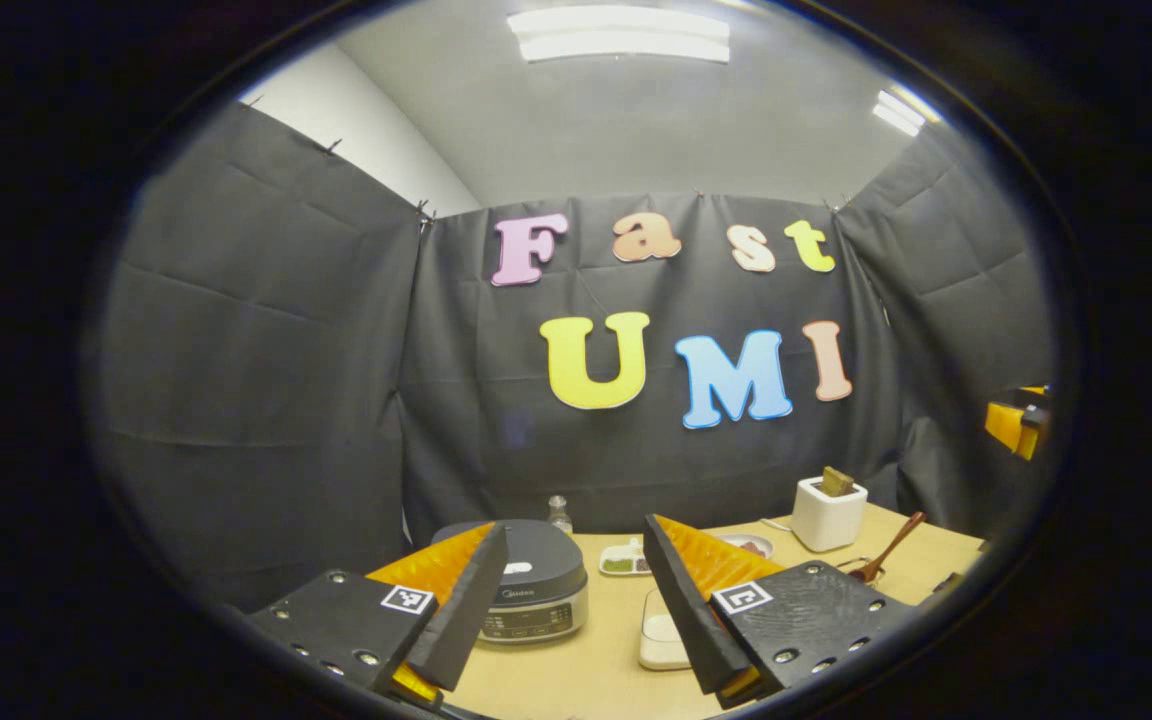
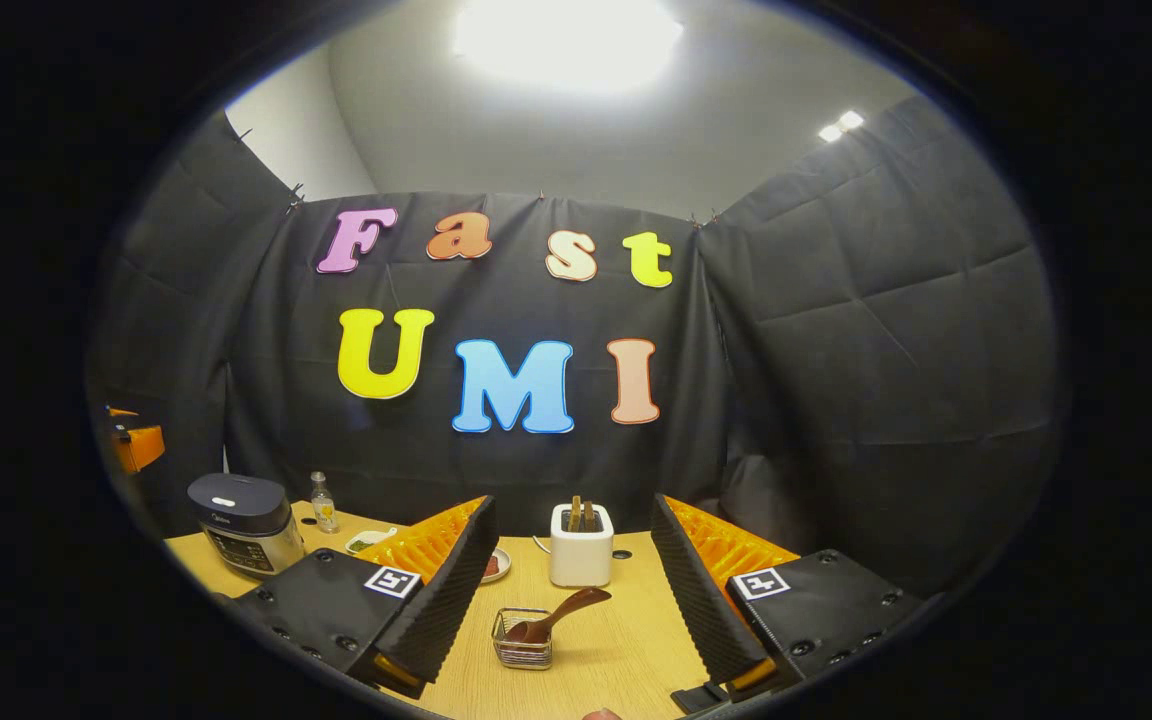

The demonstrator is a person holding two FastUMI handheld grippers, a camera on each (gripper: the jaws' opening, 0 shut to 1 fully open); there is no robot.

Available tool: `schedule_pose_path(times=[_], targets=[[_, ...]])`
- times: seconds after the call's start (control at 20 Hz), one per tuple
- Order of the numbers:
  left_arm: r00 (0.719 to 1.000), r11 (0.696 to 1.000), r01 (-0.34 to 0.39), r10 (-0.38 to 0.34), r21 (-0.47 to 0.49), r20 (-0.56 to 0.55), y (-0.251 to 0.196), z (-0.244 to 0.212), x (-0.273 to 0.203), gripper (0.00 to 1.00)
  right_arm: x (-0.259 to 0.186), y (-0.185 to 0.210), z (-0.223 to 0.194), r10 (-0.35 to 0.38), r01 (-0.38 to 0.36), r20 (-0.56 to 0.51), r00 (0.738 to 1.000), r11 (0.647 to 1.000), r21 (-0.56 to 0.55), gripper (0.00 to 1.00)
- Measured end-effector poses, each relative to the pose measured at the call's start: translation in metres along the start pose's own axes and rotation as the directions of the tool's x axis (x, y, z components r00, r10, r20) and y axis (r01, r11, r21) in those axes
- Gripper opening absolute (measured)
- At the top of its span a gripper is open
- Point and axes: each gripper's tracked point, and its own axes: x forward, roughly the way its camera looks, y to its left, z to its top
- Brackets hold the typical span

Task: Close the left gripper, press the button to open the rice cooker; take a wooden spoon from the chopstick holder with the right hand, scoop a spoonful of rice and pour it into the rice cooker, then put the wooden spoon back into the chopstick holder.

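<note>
A: Nearest, left gripper view: left gripper [image 1: 576,625], fingers spread wide apart, holding nothing, raised above the wooden surface [image 1: 576,680]. Between them, a white container [image 1: 661,632]; beyond it, the rice cooker [image 1: 533,580], lid down, its front panel facing the camera.

B: And in the right gripper view?

A: Right gripper [image 2: 571,610], fingers likewise apart and empty. Just ahead, a small wire basket [image 2: 523,638] holds the wooden spoon [image 2: 556,615], bowl down, handle leaning up to the right. Behind stands a white square holder [image 2: 581,545] with sticks in it, then small dishes [image 2: 368,541] and a bottle [image 2: 322,503] near the cooker at far left.

B: Likely faults from here?

A: The left fingers have yet to come together; pressing while apart may straddle the button or slip off the rounded lid. The cooker looks light enough to slide under an off-centre push. For the right side, the slanting handle could roll away from a careless pinch, and the basket may tip or drag along
</note>
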Motion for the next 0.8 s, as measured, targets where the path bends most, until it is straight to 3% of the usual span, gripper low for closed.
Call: schedule_pose_path(times=[0.8], targets=[[0.999,0.999,-0.04,0.04,0.017,-0.002,-0.009,0.014,0.007,0.84,0.012,-0.021,-0.005,0.022,-0.022,0.002,1.0,1.0,0.002,0.98]])
